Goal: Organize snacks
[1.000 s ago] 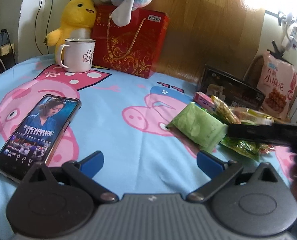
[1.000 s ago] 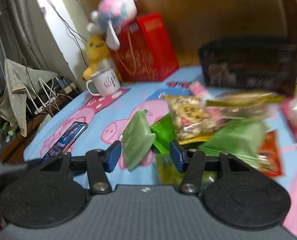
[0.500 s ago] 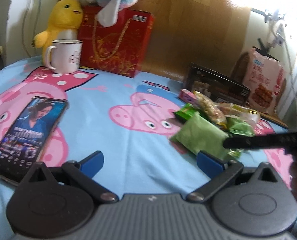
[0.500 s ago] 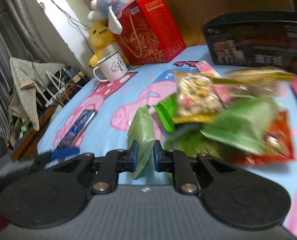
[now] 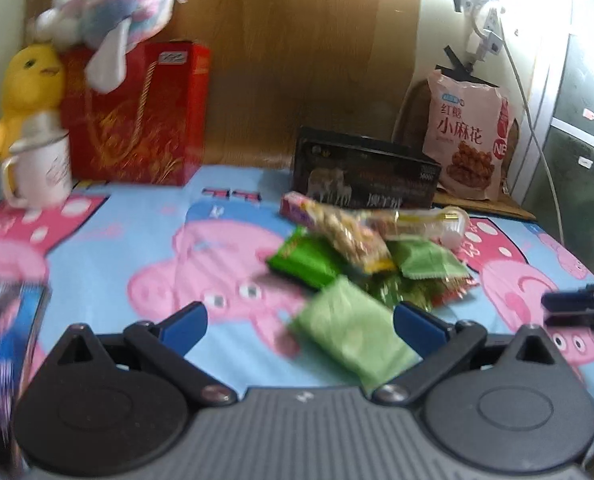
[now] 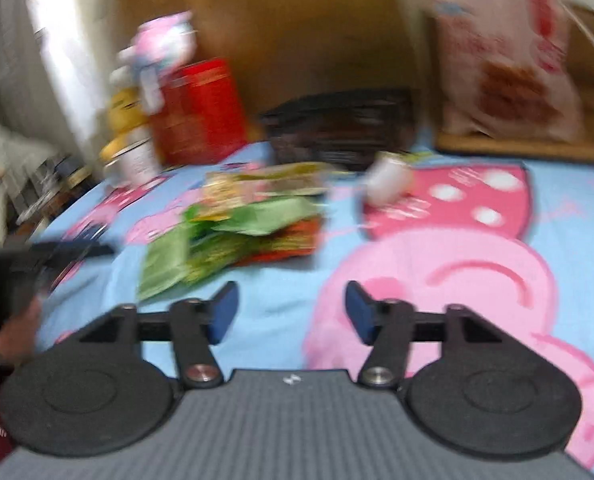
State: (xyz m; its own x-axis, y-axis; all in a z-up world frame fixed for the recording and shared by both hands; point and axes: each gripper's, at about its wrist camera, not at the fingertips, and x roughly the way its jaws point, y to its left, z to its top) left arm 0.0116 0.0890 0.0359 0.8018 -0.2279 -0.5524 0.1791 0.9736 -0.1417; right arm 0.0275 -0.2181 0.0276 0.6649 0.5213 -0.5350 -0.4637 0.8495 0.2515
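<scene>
The left claw [image 5: 299, 322] stood wide, a pale green packet [image 5: 353, 336] lying loose between its fingers on the cartoon-print cloth [image 5: 137, 240]. The right claw [image 6: 291, 312], jaws just opened, held nothing. Beyond lay the snack pile [image 5: 361, 248], then a black box [image 5: 361, 176].

The light green packet [image 5: 353, 340] has been released: it is no longer pinched by the right gripper [image 6: 291, 316], whose jaws have just been opened with nothing between them. It now lies between the left gripper's [image 5: 301, 326] open jaws.
</scene>
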